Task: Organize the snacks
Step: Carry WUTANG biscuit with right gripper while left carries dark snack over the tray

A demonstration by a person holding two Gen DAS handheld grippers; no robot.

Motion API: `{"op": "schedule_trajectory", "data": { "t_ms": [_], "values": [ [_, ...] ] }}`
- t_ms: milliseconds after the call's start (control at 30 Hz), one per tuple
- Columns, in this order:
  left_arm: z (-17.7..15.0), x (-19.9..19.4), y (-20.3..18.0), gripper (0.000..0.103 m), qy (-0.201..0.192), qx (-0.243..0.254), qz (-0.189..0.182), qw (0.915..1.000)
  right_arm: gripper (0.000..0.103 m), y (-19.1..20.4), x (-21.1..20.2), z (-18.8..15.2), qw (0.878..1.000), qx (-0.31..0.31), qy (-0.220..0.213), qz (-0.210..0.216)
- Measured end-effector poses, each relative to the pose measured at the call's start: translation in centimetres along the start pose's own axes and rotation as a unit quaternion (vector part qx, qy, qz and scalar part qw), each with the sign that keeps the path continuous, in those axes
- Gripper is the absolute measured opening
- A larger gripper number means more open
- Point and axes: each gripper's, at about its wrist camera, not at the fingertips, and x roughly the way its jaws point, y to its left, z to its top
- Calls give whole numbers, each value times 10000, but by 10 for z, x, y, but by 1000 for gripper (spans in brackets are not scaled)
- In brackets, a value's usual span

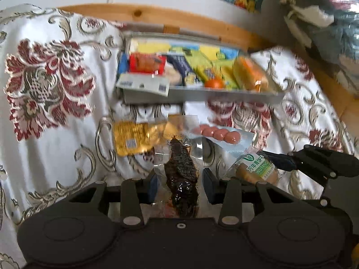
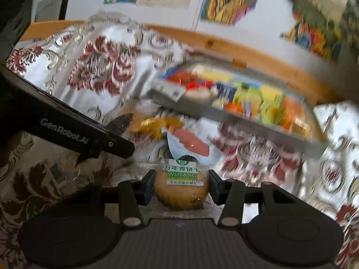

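**Q:** What is the work surface?

**A:** A table covered by a white cloth [image 1: 56,134] with dark red and silver-grey floral scrollwork. A pale wooden edge [image 1: 157,16] shows beyond the cloth. Behind it is a white wall with brightly coloured pictures [image 2: 226,0] hung on it. Both views are motion-blurred, so finer detail cannot be read.

**Q:** Where are the snacks?

**A:** A shallow grey tray [image 1: 202,95] sits toward the far side of the cloth, filled with packets in red, yellow, green, blue and orange. Loose items lie on the cloth in front of it: a yellow packet [image 1: 130,139], a clear pack of pink sausage balls [image 1: 221,133] and, nearest, a dark brown vacuum-packed snack [image 1: 182,174] and a biscuit pack with a green label [image 2: 182,185].

**Q:** Status of the left gripper?

**A:** The left gripper [image 1: 180,185] is partly open. The dark brown snack lies between its fingers; I cannot tell whether the pads touch the wrapper.

**Q:** And the right gripper?

**A:** The right gripper [image 2: 181,187] is partly closed around the biscuit pack, one finger at each side of the wrapper. A firm grip cannot be confirmed from these views.
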Motion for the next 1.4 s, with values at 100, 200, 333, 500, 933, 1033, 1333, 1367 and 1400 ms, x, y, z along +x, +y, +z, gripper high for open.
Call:
{"op": "schedule_trajectory", "data": {
  "t_ms": [100, 200, 333, 500, 933, 1033, 1333, 1367, 1400],
  "values": [
    [3, -6, 2, 43, -245, -125, -9, 9996, 53, 3, -8, 3, 9992, -121, -365, -105],
    [5, -10, 5, 43, -419, -262, 17, 9988, 53, 3, -15, 6, 9973, -157, -690, -207],
    [7, -11, 8, 43, -486, -318, 72, 9983, 53, -1, -18, 10, 9952, -59, -918, -337],
    [11, -11, 10, 43, -535, -390, 99, 9978, 53, -6, -13, 12, 9936, -142, -1010, -476],
    [108, 42, -6, 43, -1048, -379, 111, 9937, 53, -73, 47, 52, 9810, 394, -1638, -965],
    [134, 66, -11, 43, -1080, -469, 109, 9930, 53, -91, 61, 59, 9788, 543, -1667, -1062],
    [175, 131, -21, 43, -867, -493, 303, 9946, 53, -124, 95, 66, 9786, 1062, -1460, -991],
    [176, 137, -22, 43, -799, -481, 320, 9951, 53, -125, 98, 66, 9787, 1106, -1434, -971],
    [177, 142, -23, 43, -751, -477, 344, 9954, 53, -127, 100, 67, 9788, 1138, -1407, -961]
  ]
}}
